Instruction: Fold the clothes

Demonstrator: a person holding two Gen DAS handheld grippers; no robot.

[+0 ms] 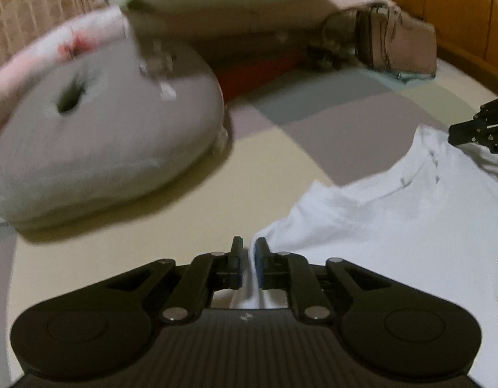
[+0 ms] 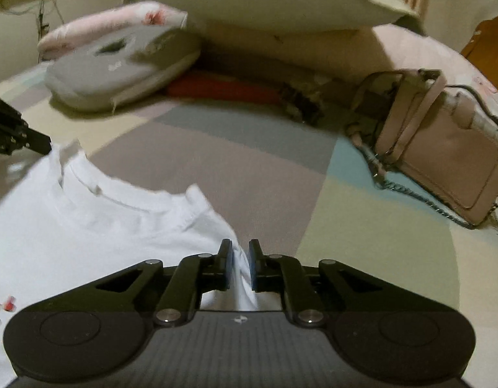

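Nearest the lenses: left tool [image 1: 248,260] and right tool [image 2: 239,263], each nearly closed, pinching a fold of the shirt [image 1: 394,226] at a shoulder corner.
Shirt: white, ribbed round collar [image 2: 119,202] facing away, red print at one edge; held spread over the bed [image 1: 190,194].
Bed: patchwork sheet in cream, grey, pale blue.
Beyond: grey cushion [image 1: 103,139] with a hole, pink bag [image 2: 449,158] with chain strap, cream pillow [image 2: 265,0].

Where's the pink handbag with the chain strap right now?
In the right wrist view, the pink chain-strap handbag lies at right on the patchwork bedspread, beyond the white T-shirt.
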